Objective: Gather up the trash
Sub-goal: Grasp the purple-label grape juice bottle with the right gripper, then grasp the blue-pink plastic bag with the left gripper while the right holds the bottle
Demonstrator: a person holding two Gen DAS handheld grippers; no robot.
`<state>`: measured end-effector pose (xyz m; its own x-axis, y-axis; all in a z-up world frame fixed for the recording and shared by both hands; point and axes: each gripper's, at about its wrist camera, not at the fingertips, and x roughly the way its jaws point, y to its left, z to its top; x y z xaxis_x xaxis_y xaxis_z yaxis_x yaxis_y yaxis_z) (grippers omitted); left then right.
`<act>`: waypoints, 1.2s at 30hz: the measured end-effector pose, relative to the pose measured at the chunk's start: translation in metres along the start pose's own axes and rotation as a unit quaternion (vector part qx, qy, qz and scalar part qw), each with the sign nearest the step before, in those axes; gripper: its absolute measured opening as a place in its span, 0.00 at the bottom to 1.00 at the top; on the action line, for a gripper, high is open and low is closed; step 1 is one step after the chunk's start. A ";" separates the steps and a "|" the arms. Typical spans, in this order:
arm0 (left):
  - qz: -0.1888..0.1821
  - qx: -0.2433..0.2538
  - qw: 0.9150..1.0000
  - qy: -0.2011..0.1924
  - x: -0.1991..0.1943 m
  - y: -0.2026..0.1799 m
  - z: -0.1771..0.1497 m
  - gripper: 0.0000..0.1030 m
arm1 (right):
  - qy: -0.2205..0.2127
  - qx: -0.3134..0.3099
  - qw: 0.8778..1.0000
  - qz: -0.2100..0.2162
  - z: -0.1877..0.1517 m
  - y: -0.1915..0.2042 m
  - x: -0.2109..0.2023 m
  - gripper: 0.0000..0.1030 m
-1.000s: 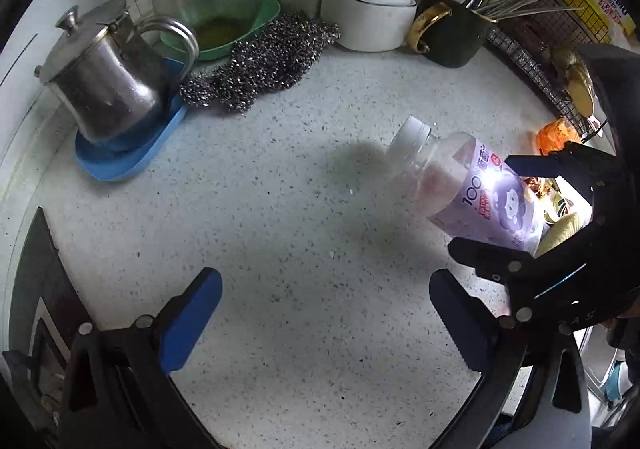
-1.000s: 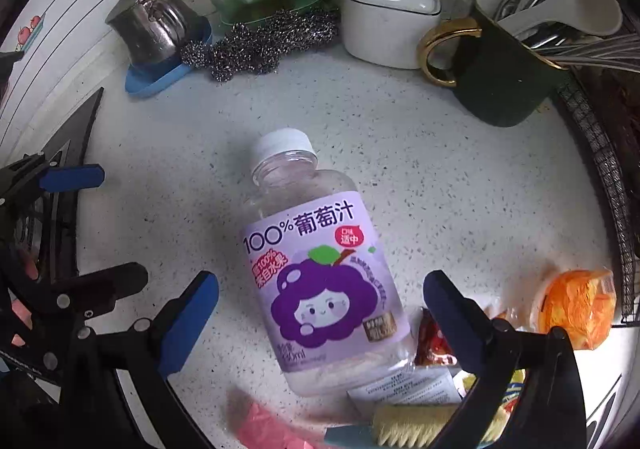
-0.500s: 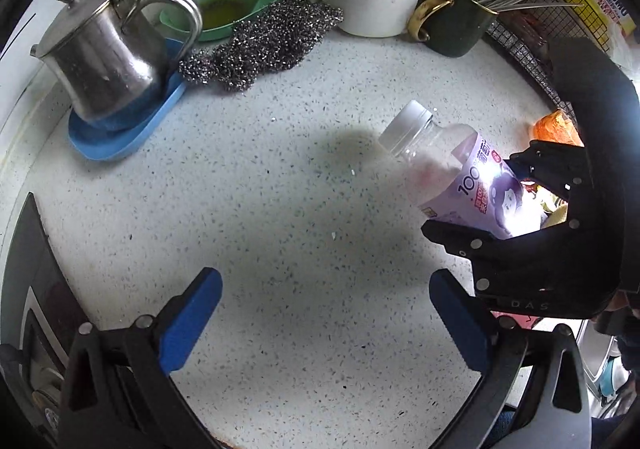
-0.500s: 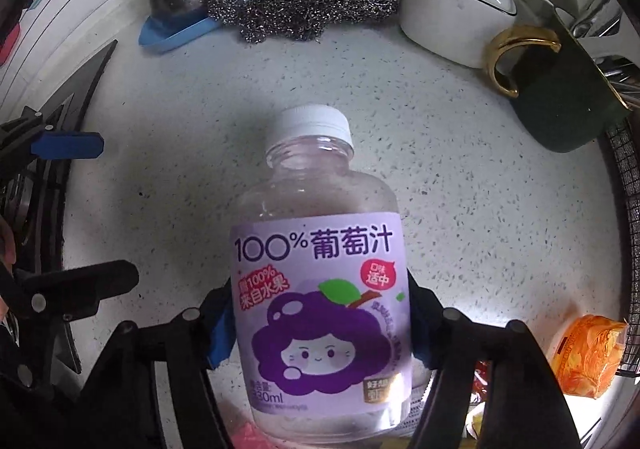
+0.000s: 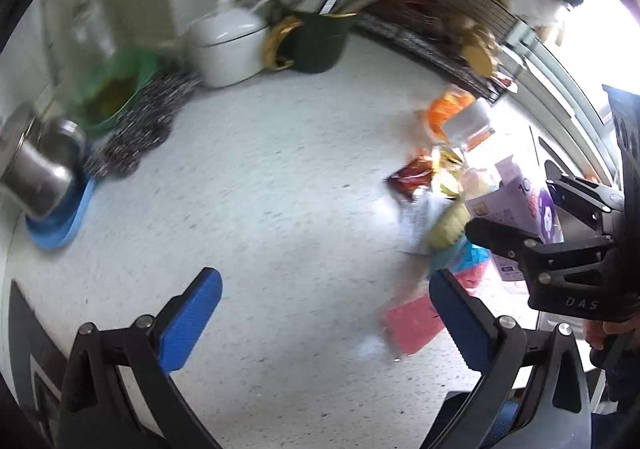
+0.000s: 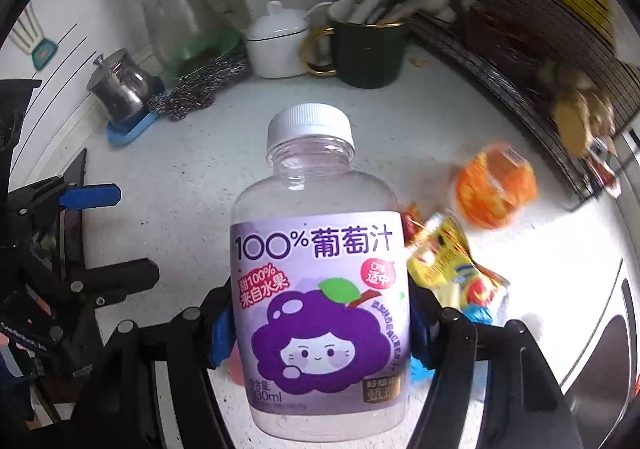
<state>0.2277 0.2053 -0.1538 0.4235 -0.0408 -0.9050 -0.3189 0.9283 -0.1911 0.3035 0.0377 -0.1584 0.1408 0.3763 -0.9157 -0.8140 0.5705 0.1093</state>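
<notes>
Since half second ago: my right gripper (image 6: 320, 325) lifted juice bottle (image 6: 320, 289) off counter (image 6: 192, 169), bottle now upright, cap up. Blue pads clamp label on both sides. My left gripper (image 5: 324, 313) spread wide, holding nothing, above bare counter. Wrappers (image 6: 452, 261) lie behind bottle. Green mug (image 6: 368, 53) holds spoons, chopsticks.

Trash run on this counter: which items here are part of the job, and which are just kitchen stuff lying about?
Job: juice bottle, clamped in the right gripper; orange wrapper; yellow wrapper; pink scrap.

Lying about: kettle; steel wool; white pot; green mug. The left gripper is open, holding nothing.
</notes>
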 end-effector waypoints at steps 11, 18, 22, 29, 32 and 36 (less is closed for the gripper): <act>-0.045 0.163 0.985 0.037 0.032 -0.094 0.008 1.00 | -0.031 0.141 0.987 -0.065 -0.056 -0.056 -0.057 0.63; -0.058 0.205 0.971 0.105 0.072 -0.116 -0.010 0.93 | -0.028 0.220 0.973 -0.063 -0.092 -0.081 -0.067 0.63; -0.051 0.212 0.968 0.126 0.085 -0.115 -0.025 0.92 | -0.020 0.247 0.967 -0.061 -0.105 -0.077 -0.062 0.63; -0.050 0.218 0.967 0.125 0.101 -0.122 -0.040 0.79 | -0.011 0.262 0.963 -0.060 -0.121 -0.074 -0.063 0.63; -0.044 0.229 0.966 0.112 0.103 -0.129 -0.043 0.75 | -0.012 0.262 0.963 -0.059 -0.121 -0.069 -0.063 0.63; -0.021 0.221 0.970 0.096 0.101 -0.132 -0.042 0.39 | -0.013 0.259 0.964 -0.060 -0.122 -0.066 -0.062 0.63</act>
<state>0.2770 0.0631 -0.2360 0.2489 -0.1098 -0.9623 0.1079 0.9905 -0.0851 0.2803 -0.1121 -0.1562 0.2365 0.2998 -0.9242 -0.4010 0.8965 0.1882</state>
